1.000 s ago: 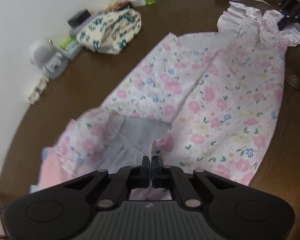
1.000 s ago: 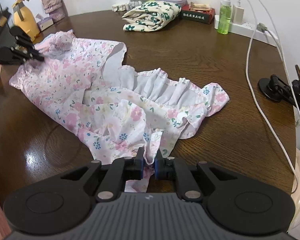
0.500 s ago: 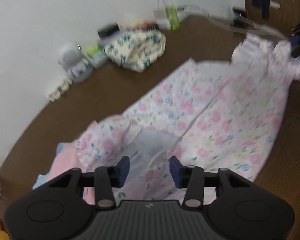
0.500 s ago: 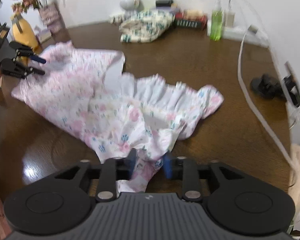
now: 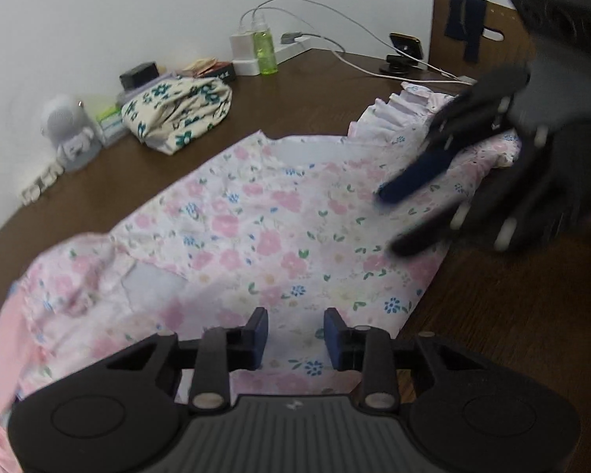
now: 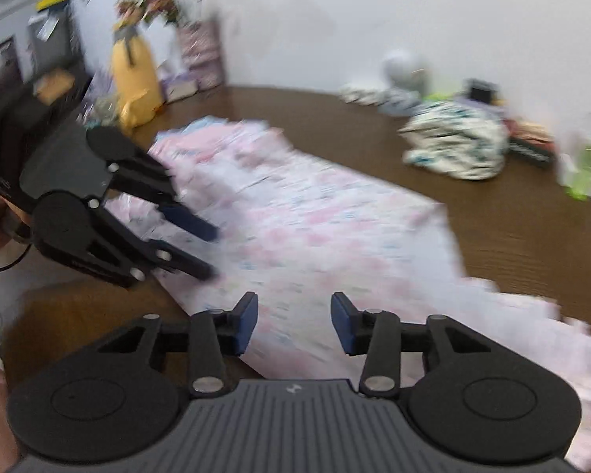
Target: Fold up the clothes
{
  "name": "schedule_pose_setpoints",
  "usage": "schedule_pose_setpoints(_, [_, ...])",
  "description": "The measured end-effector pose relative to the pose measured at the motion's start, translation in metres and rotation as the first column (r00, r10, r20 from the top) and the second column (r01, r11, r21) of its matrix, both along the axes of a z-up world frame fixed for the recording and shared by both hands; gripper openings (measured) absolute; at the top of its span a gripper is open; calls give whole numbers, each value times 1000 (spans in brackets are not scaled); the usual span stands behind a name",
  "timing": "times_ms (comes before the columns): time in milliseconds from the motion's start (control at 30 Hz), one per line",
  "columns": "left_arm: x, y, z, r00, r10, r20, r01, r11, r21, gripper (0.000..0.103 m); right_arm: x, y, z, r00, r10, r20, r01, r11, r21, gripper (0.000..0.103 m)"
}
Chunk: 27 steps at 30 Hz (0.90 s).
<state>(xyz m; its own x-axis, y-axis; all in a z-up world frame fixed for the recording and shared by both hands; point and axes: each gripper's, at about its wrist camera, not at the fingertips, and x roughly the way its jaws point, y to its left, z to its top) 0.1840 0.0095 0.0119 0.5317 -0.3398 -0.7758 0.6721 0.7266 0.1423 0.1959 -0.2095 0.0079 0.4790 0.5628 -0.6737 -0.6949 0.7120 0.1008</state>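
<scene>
A pink floral garment [image 5: 264,232] lies spread and partly folded on the brown table [image 5: 303,90]; the right wrist view shows it blurred [image 6: 319,236]. My left gripper [image 5: 294,338] hovers open over its near edge, nothing between the fingers. My right gripper [image 6: 294,322] is open too, above the garment's other end. Each gripper shows in the other's view: the right one [image 5: 394,220] at the right over the cloth, the left one [image 6: 212,250] at the left, both with fingers spread.
A folded cream garment with teal flowers [image 5: 177,112] lies at the back by the wall, beside a small white speaker [image 5: 69,130], a green bottle [image 5: 266,49], a power strip with cables and a phone stand [image 5: 404,55]. A yellow vase [image 6: 134,82] stands at the far left.
Both grippers were shut on the floral garment a second ago; they have let it go, opened and lifted, and moved closer to each other over the cloth.
</scene>
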Motion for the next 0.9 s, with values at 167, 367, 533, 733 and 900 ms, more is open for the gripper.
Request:
schedule_pose_setpoints(167, [-3,20,-13,998,56,-20,-57,997,-56,31,-7,23,-24,999,44,6,-44,999,-29,39])
schedule_pose_setpoints(367, [-8,60,-18,990,134,-49,-139,982,-130,27,-22,-15,-27,998,-40,54,45,995,-86,40])
schedule_pose_setpoints(533, [-17,88,-15,979,201,-40,-205,971,-127,35,-29,-64,-27,990,-124,61,128,989,-73,40])
schedule_pose_setpoints(733, [-23,109,-14,958,283,-47,-287,951,-115,38,-33,-111,-26,974,-215,75,218,975,-48,42])
schedule_pose_setpoints(900, [-24,115,-15,950,308,-48,-311,943,-117,40,-36,-146,-26,949,-310,62,312,950,-26,41])
